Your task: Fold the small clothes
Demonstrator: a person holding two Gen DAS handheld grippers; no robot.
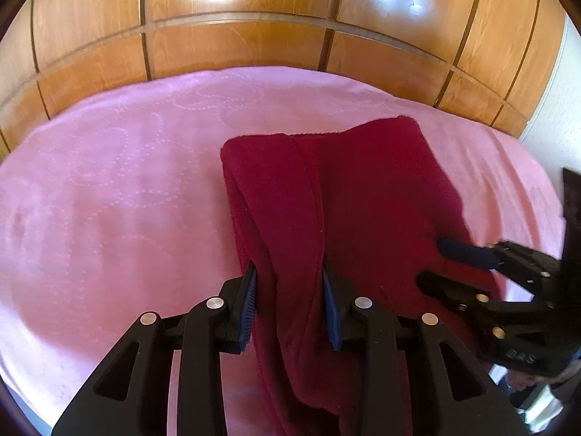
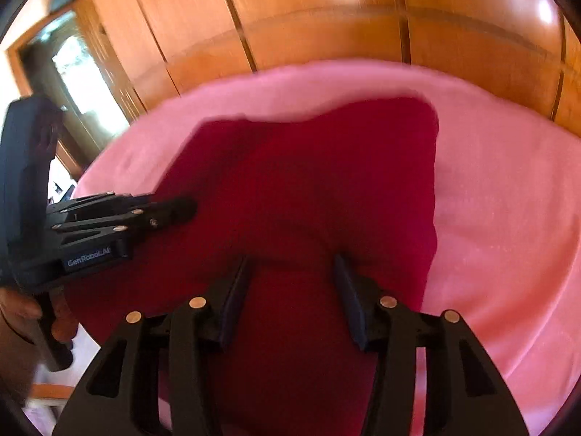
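Note:
A dark red garment (image 1: pixel 363 196) lies on the pink bedspread (image 1: pixel 109 200), its near part bunched up. My left gripper (image 1: pixel 289 279) has its jaws wide apart with a fold of the garment between them, the pads beside the cloth and not pinching it. My right gripper (image 2: pixel 292 272) is open just over the near part of the garment (image 2: pixel 308 181); it also shows at the right of the left wrist view (image 1: pixel 430 259), fingers apart on the cloth. The left gripper shows at the left of the right wrist view (image 2: pixel 189 207).
A wooden wardrobe (image 1: pixel 236 36) runs along the far side of the bed. A doorway (image 2: pixel 76 72) is at the left of the right wrist view. The person's hand (image 2: pixel 21 309) holds the left gripper's handle. A white wall (image 1: pixel 566 116) is at the right.

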